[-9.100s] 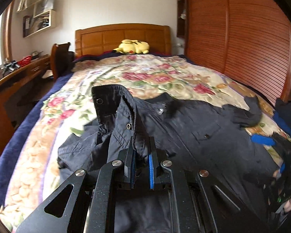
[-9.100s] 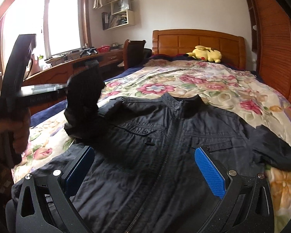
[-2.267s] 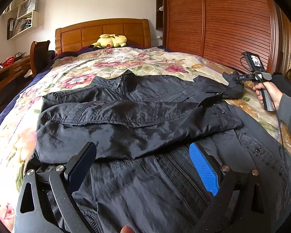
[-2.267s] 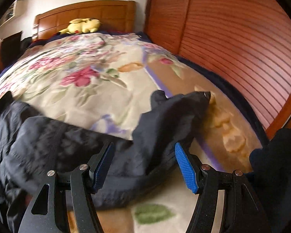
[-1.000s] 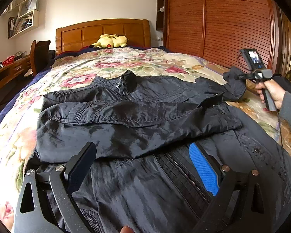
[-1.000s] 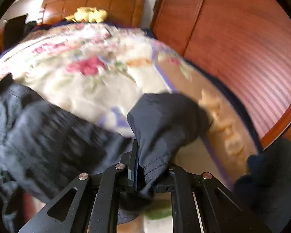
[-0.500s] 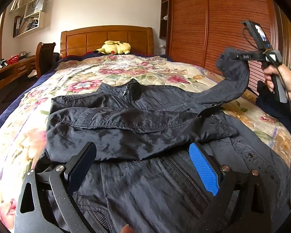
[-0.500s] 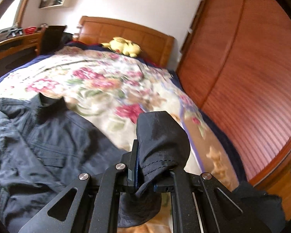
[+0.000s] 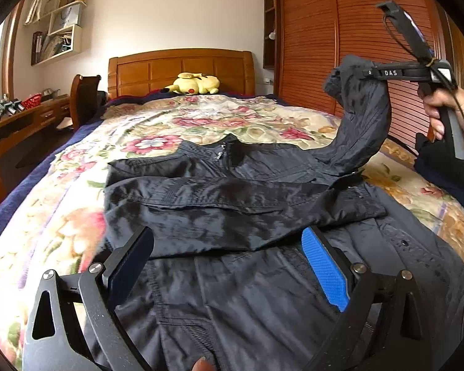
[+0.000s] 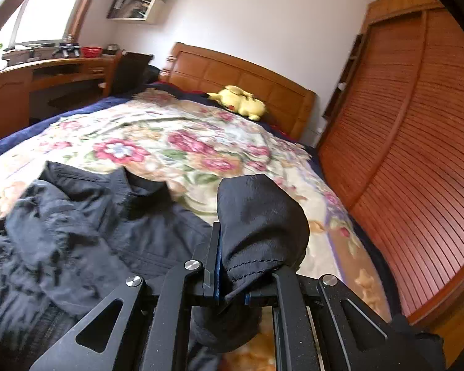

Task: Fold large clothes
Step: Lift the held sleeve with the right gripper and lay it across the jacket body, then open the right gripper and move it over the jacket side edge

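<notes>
The black jacket (image 9: pixel 232 204) lies zipped on the floral bed (image 9: pixel 201 117), 1 sleeve folded across. The right hand-held gripper (image 10: pixel 232 281) pinches the other sleeve's cuff (image 10: pixel 259 225), lifted. The left hand-held gripper (image 9: pixel 229 262) hovers wide apart.

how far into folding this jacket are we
Early on. One sleeve already lies folded across the chest of the jacket on the bed. The right gripper is shut on the other sleeve, lifted above the bed. The left gripper hangs open. Laying that sleeve across and folding the body remain.
</notes>
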